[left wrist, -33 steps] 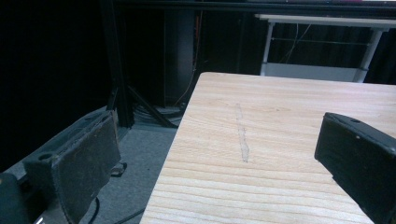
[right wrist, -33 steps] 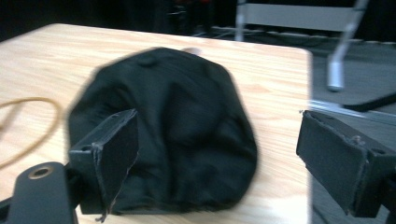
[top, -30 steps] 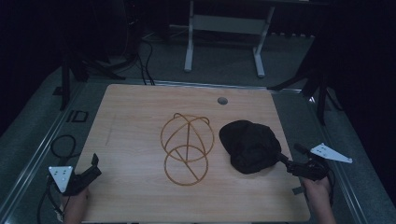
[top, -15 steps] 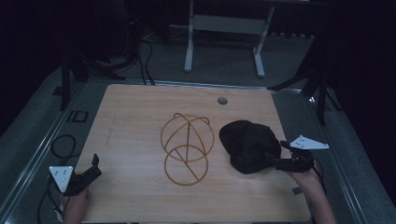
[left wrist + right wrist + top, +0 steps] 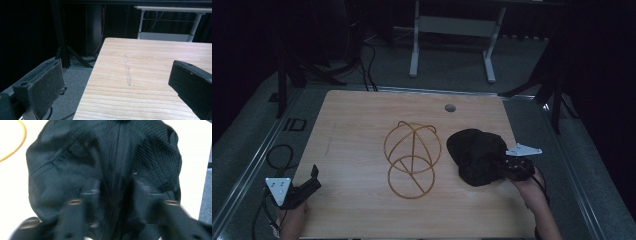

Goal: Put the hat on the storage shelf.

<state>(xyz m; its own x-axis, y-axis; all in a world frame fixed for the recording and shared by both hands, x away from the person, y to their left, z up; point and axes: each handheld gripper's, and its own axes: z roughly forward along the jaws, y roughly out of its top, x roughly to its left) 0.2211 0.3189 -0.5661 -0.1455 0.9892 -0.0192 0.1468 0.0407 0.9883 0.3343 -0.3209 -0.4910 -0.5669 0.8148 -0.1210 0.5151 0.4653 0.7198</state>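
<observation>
While your right gripper [image 5: 503,169] has just been closing its jaws around a fold of the black cap [image 5: 475,154], pinch unconfirmed, lifting remains; your left gripper [image 5: 309,184] idles open.

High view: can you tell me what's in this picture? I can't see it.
The right gripper reaches into the edge of a black cap on a wooden table. A gold wire stand sits in the middle, and the left gripper rests open at the near left corner.
</observation>
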